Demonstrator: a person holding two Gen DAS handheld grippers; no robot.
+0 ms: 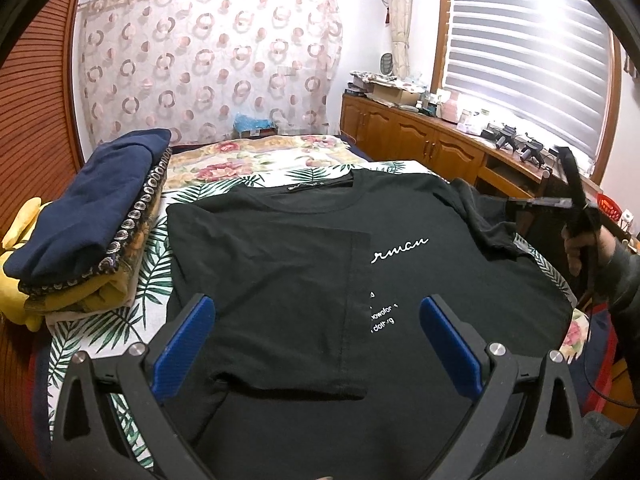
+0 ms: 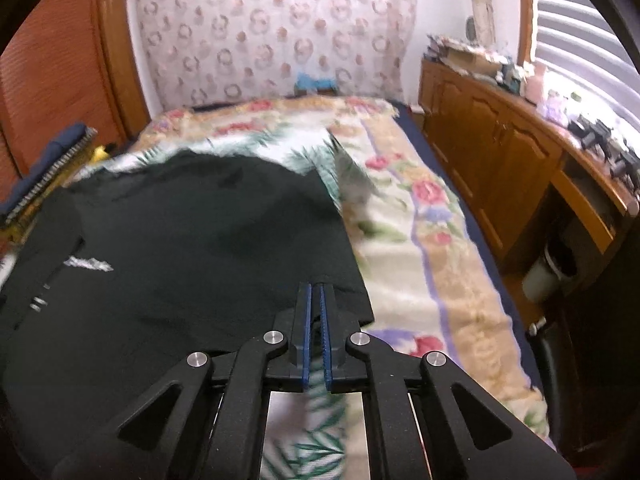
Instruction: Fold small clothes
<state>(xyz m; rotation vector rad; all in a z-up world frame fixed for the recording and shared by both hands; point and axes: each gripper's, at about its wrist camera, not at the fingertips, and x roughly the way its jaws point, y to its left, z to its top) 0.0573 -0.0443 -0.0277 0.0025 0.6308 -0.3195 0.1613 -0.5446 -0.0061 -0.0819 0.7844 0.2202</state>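
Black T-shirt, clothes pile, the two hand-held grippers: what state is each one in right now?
Black T-shirt: flat on the bed, one side folded over, covering part of the print.
Clothes pile: folded and stacked beside the shirt.
Left hand-held gripper: open, above the shirt.
Right hand-held gripper: shut on the shirt's edge.
Window blind: lowered.
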